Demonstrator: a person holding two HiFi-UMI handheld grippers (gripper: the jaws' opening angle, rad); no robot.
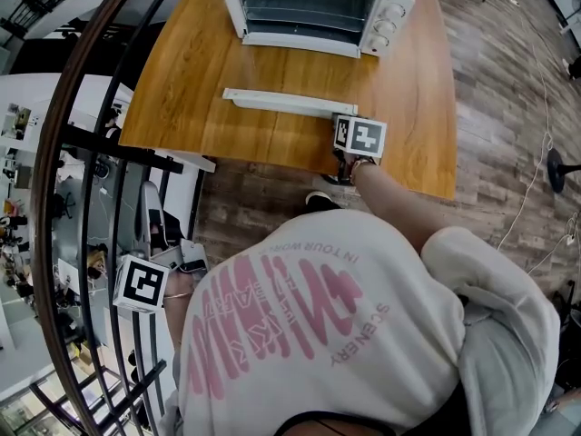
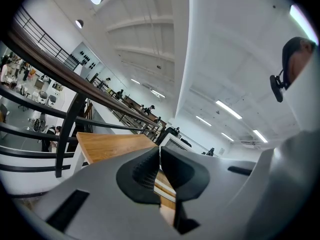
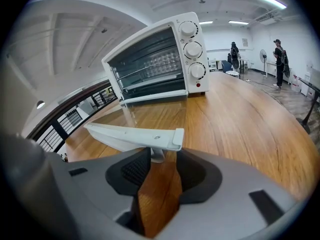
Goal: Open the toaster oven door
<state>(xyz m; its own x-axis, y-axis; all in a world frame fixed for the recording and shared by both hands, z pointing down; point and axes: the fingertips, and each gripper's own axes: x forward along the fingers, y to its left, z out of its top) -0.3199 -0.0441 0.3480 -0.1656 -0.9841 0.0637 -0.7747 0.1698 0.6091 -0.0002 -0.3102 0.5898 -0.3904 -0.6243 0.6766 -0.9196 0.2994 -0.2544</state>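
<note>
Nearest to the person, the left gripper [image 2: 160, 156] hangs low at the side, next to a dark railing [image 2: 65, 79] and off the table [image 1: 182, 98]. Its jaws are together and nothing is between them. It seems to have no part in this step.

The right gripper [image 3: 160, 159] is at the near edge of the table, towards the right corner. It points down at a slant to the right end of the white door handle [image 3: 132, 134]. Its jaws are wide apart. The short post of the handle stands between them, but the pads do not press on it, so the handle is free.

Beyond the handle, the glass door [image 1: 300, 71] lies folded down flat over the wood. It reaches from the handle back to the toaster oven [image 1: 313, 7], which stands at the far edge of the table. The inside rack shows through the open front.

I judge that the opening itself is done, and what remains is to leave the handle cleanly. For this the jaws should be kept wide, and the gripper should go back along its own line, towards the near edge. It should not go sideways, because a pad could catch the post. It should also not lift, because a hooked handle could swing the door up again.
</note>
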